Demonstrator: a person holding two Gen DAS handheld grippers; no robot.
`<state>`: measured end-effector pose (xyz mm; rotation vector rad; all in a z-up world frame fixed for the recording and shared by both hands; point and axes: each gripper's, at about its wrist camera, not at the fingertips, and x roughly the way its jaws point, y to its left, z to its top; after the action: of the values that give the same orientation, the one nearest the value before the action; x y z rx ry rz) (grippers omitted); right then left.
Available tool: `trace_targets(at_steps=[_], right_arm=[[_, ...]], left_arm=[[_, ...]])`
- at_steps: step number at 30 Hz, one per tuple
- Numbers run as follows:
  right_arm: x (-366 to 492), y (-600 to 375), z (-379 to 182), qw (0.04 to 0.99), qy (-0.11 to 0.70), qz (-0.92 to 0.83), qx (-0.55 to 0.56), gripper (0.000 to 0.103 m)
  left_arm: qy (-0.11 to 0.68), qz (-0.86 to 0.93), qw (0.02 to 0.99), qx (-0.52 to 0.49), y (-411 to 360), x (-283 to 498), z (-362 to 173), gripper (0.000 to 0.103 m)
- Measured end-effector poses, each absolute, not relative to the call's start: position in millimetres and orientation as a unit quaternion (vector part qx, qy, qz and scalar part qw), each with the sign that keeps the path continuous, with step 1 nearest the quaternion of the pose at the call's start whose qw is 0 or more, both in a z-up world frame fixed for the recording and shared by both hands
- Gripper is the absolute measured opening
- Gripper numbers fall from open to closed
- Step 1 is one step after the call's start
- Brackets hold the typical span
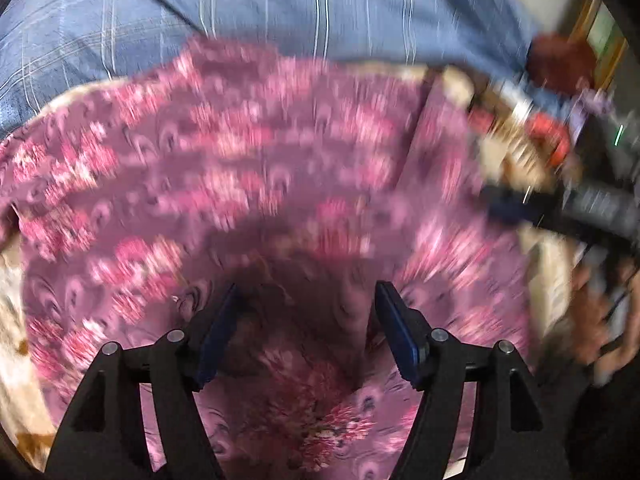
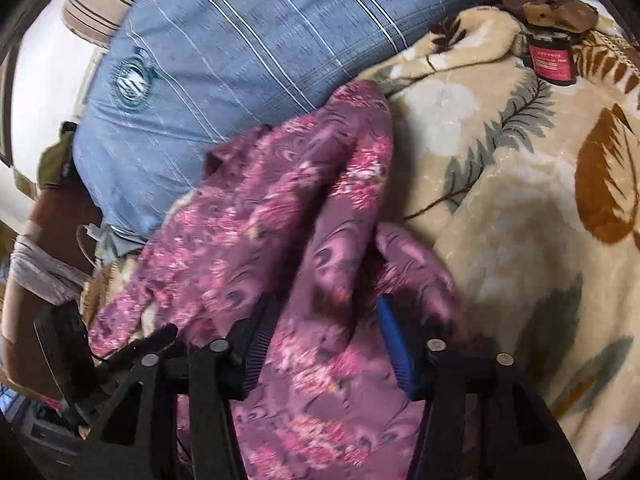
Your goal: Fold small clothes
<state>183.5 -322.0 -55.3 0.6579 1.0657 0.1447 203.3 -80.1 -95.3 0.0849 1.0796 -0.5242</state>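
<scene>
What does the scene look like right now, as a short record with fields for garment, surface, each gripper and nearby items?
garment: purple floral garment, crumpled, not folded
surface: beige leaf-print blanket on a bed
left gripper: jaws apart, over the garment, nothing clamped; view blurred
right gripper: jaws apart, a bunch of the garment lies between them
behind garment: blue striped pillow
nearby: dark jar with red label on the blanket, far right

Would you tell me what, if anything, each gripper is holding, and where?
Both jaws are open. The purple floral garment passes between the right gripper, a bunched fold; a firm hold is unclear. The left gripper holds nothing.
</scene>
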Motion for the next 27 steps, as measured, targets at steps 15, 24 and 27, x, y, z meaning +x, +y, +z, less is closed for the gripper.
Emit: trace_targets(at_steps=[15, 24, 27], right_arm=[[179.0, -283.4, -24.5, 0.83, 0.461, 0.147, 0.278, 0.006], [202.0, -223.9, -63.3, 0.798, 0.537, 0.15, 0.228, 0.041], [190.5, -240.7, -46.2, 0.812, 0.505, 0.145, 0.252, 0.054]], left_arm=[[0.533, -0.327, 0.751, -0.214, 23.1, 194.9, -63.8, 0.009], [0.615, -0.255, 0.728, -0.165, 32.2, 206.5, -106.9, 0.029], [0.587, -0.25, 0.756, -0.144, 32.4, 203.3, -93.4, 0.049]])
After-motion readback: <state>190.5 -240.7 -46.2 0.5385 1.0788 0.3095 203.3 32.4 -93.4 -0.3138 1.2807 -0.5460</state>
